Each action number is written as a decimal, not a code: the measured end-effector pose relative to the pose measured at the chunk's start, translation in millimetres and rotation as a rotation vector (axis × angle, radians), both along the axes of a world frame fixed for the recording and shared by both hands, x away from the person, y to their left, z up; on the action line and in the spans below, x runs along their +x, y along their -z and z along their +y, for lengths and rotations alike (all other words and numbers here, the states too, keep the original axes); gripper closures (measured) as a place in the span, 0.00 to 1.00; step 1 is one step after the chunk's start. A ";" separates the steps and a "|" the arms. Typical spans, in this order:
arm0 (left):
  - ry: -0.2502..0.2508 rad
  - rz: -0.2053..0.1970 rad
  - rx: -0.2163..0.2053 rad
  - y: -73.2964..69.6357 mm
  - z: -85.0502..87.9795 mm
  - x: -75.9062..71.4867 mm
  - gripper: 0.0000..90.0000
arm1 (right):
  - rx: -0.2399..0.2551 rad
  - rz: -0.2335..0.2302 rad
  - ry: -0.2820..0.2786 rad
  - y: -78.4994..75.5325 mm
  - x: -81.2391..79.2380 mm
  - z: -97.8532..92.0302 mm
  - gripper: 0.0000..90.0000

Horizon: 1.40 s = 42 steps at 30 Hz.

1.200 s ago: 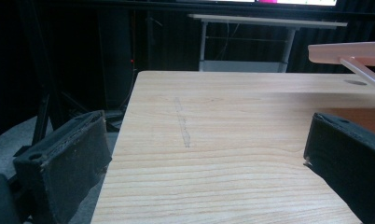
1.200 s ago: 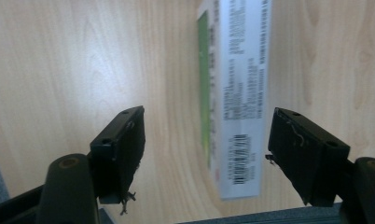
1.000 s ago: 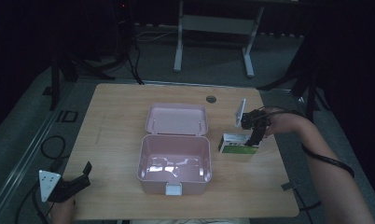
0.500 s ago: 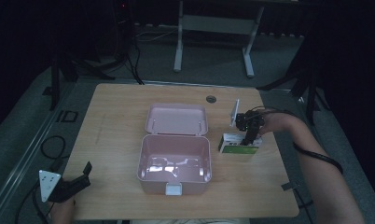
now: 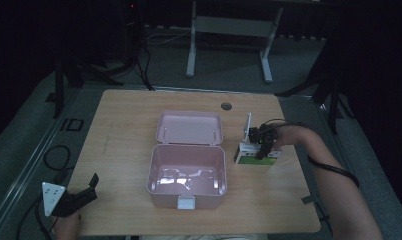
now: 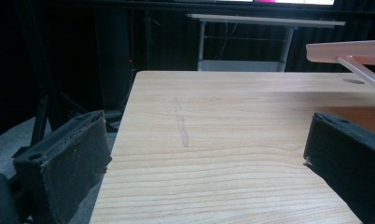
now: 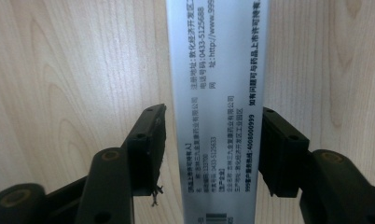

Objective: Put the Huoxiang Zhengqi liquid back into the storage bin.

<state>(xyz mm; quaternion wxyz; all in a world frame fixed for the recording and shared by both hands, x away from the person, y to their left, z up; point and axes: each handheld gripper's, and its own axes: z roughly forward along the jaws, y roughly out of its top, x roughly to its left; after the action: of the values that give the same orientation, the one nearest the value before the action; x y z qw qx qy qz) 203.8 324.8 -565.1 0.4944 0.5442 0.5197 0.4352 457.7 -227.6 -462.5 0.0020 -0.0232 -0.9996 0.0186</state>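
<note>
Right gripper [image 7: 213, 154] straddled the small carton [image 7: 217, 116], its jaws just closing in, the right pad touching and the left a sliver off. I saw the carton lying on the table [image 5: 124, 125] just right of the open pink box [image 5: 187, 175]. It looked light, thin-walled and crushable, so I judged its long sides the best hold. Left gripper [image 5: 71, 200] gaped idle.

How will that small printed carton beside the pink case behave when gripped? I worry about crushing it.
The carton looks like thin cardboard, so it is probably light and could dent under a hard squeeze. Its flat sides suit the right gripper, whose jaws have just been closing around it. Its smooth printed surface might slip slightly.
</note>
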 end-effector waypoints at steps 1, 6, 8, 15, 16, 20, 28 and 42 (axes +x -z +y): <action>0.000 0.000 0.000 0.0 0.0 -0.1 0.00 | -0.002 -0.001 -0.002 1.2 0.0 0.2 0.55; 0.000 0.000 0.000 0.0 -0.1 0.0 0.00 | 0.000 0.002 0.003 4.3 0.2 0.4 0.62; 0.000 0.001 0.000 0.0 -0.1 0.0 0.00 | 0.000 -0.007 0.002 4.8 0.0 0.6 0.66; 0.001 0.002 0.001 -0.1 0.0 0.1 0.00 | 0.003 -0.009 -0.001 5.0 -0.9 0.3 0.68; 0.000 0.002 0.000 -0.1 -0.1 0.1 0.00 | 0.000 -0.007 0.003 4.8 -1.4 0.5 0.69; 0.000 0.002 -0.002 0.0 0.1 0.2 0.00 | -0.010 0.004 -0.006 4.5 -4.6 1.3 0.69; 0.001 0.001 -0.003 0.0 0.3 0.2 0.00 | -0.025 0.018 -0.001 2.2 -18.0 2.2 0.69; -0.001 0.002 -0.004 0.0 0.5 0.2 0.00 | -0.016 0.003 0.019 -3.3 -56.3 -1.5 0.69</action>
<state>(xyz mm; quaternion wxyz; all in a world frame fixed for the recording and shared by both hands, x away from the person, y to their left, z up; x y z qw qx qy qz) 204.1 325.2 -565.0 0.4947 0.5433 0.5215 0.4339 401.4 -229.1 -459.2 0.0033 -0.0328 -0.9991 0.0268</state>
